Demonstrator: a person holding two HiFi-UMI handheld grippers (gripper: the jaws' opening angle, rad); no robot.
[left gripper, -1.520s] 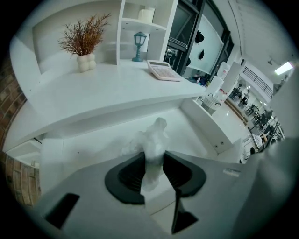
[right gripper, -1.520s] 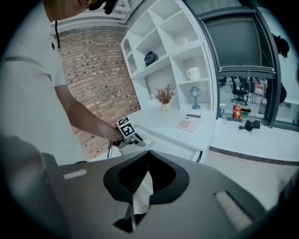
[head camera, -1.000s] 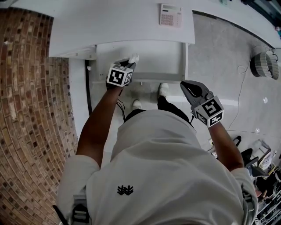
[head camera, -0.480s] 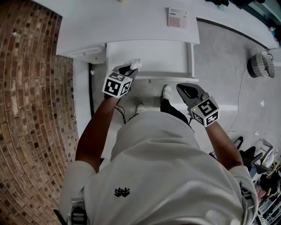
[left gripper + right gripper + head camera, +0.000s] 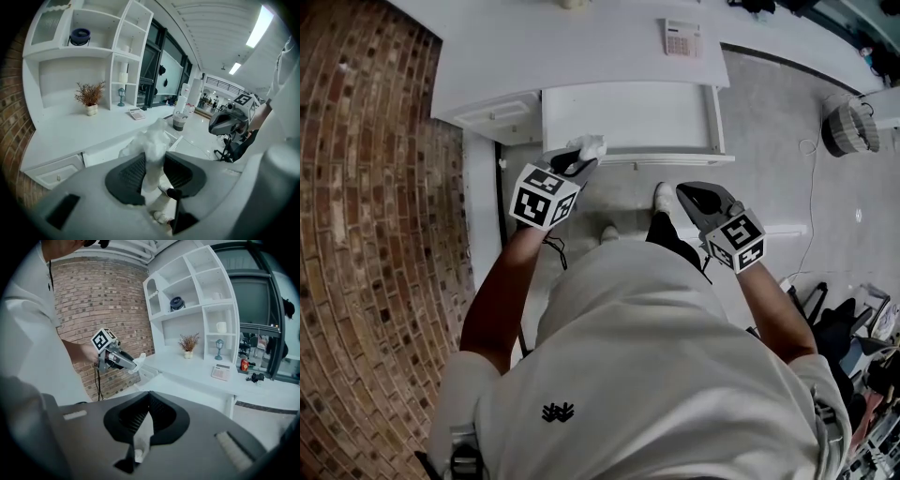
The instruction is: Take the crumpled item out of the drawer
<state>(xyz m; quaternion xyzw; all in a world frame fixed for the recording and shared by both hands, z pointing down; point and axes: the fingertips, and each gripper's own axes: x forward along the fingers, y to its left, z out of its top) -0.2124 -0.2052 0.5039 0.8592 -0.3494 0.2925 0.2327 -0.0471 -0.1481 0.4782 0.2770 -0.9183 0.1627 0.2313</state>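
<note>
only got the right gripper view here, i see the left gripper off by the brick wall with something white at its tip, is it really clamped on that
Observer: Yes. In the left gripper view the crumpled white wad is pinched between the black ribbed pads of the left gripper and sticks out past their tips.
Operator: is the drawer open, cant judge from here
Observer: In the head view the white drawer stands pulled out from under the white desk top.
Operator: and where is my gripper
Observer: The right gripper hangs in front of the drawer's front panel, near its right end, apart from it.
</note>
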